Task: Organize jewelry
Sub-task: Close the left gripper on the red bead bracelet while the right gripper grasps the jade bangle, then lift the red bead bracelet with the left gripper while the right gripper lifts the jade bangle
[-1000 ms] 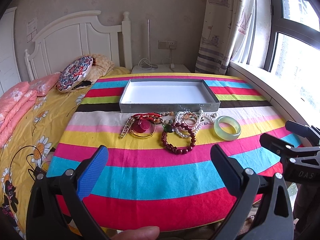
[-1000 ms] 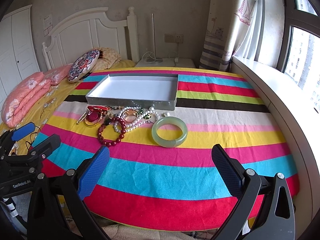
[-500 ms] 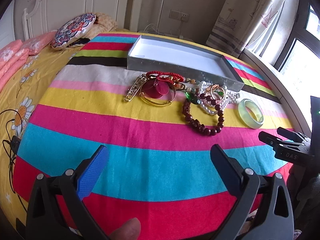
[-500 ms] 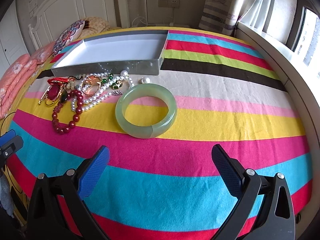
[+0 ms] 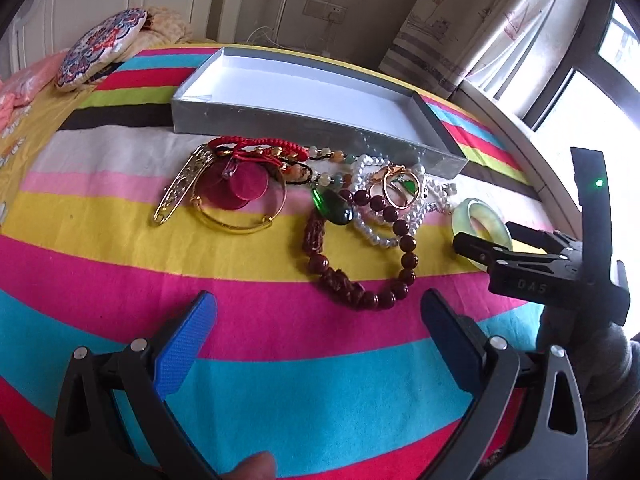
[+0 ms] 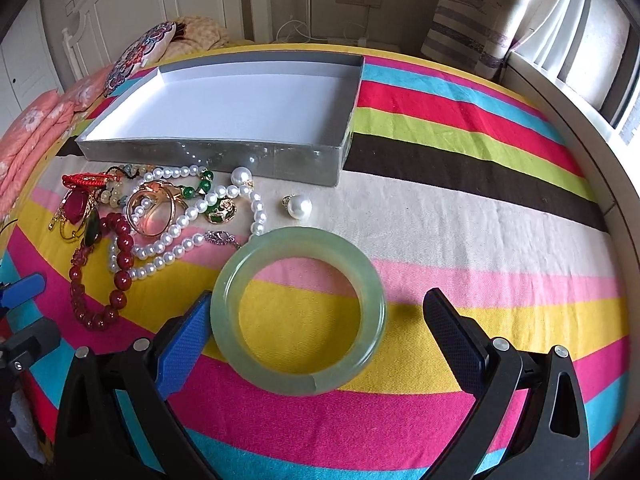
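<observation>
A pale green jade bangle (image 6: 300,240) lies flat on the striped cloth between the fingers of my open right gripper (image 6: 316,308); the left finger sits at its rim. My left gripper (image 5: 318,312) is open just short of a dark red bead bracelet (image 5: 408,244). Behind it lie a green pendant (image 5: 334,208), a gold bangle with red discs (image 5: 240,188), a pearl string (image 6: 188,216) and a loose pearl (image 6: 301,206). The grey tray (image 6: 216,152) with a white floor stands behind the pile, with nothing in it. The right gripper (image 5: 486,234) also shows in the left wrist view, over the bangle (image 5: 464,216).
The striped cloth (image 6: 460,208) covers the surface and drops off at its right edge beside a window sill (image 6: 580,120). A patterned cushion (image 5: 100,52) and pink bedding (image 6: 28,140) lie to the left. A white headboard and curtain stand behind.
Both grippers have come forward and lower toward the jewellery. The right one now straddles the jade bangle; the left one is near the red bead bracelet. Both stay open.
</observation>
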Demonstrator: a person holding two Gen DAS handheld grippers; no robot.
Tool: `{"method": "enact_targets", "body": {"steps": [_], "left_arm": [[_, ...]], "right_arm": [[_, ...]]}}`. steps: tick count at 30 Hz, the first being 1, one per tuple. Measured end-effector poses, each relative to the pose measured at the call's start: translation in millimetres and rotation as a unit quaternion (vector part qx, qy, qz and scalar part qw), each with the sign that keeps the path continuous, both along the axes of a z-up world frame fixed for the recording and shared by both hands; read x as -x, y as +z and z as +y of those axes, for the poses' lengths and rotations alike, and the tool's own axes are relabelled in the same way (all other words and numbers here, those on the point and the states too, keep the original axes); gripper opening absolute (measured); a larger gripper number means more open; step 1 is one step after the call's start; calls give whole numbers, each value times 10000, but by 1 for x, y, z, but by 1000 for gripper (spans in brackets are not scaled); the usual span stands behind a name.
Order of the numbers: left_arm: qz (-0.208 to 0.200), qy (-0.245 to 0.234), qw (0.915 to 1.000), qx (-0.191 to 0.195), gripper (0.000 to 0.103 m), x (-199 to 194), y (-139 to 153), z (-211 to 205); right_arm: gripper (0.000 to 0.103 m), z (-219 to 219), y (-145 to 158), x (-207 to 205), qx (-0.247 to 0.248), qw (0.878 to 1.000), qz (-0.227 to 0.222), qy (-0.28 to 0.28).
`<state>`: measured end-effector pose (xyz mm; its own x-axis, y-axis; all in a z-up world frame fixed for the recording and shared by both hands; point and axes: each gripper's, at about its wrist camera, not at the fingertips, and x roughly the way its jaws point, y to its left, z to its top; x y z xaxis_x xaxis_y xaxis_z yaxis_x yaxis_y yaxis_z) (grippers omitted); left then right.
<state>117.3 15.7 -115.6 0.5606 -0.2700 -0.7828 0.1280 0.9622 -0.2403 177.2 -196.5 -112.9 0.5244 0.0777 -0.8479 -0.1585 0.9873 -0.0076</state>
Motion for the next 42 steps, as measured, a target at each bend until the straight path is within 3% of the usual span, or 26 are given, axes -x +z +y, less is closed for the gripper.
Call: {"method": "enact_targets", "body": {"steps": [5, 9, 18, 19, 20, 23, 24, 26, 27, 30, 38, 39, 40, 42], "left_arm": [[-96, -241, 9972, -708, 101, -14, -4, -33], [-171, -446, 9905, -1292, 101, -25, -11, -58], [-57, -522, 9908, -1247, 101, -41, -11, -60], [-131, -479, 9910, -1245, 95, -39, -11, -59], [-215, -461, 9914, -1208, 82, -36, -9, -57], [-358, -501, 9908, -1202, 55, -29, -5, -49], [-384, -502, 9911, -1168, 50, -27, -5, -46], [-407, -517, 9922, -1056, 28, -23, -3, -37], [-396, -541, 9935, -920, 24, -21, -2, -31], [-436, -556, 9956, -612, 23, -11, -1, -15], [-711, -515, 9956, -324, 21, 26, 12, 13], [-755, -510, 9953, -318, 16, 30, 14, 16], [-789, -518, 9951, -310, 0, 33, 18, 17], [-903, -501, 9944, -239, 0, 38, 26, 20]], "right_arm": [[90, -4, 3, 4, -87, 9998, -39, 154], [78, -7, 6, 6, -96, 9995, -159, 266], [77, -10, 4, 8, -153, 9990, -263, 315], [77, -10, 4, 9, -156, 9990, -263, 312], [77, -11, 4, 10, -165, 9990, -264, 308], [77, -13, 4, 13, -227, 9990, -257, 274], [77, -14, 5, 14, -262, 9990, -254, 267], [77, -16, 5, 17, -346, 9987, -247, 268], [77, -16, 6, 19, -378, 9986, -242, 266], [77, -16, 7, 23, -442, 9984, -243, 261], [77, -9, 18, 38, -823, 9949, -391, 438], [77, -6, 20, 40, -829, 9945, -430, 478], [77, -4, 23, 41, -849, 9940, -461, 521], [77, 0, 28, 44, -870, 9931, -525, 590]]}}
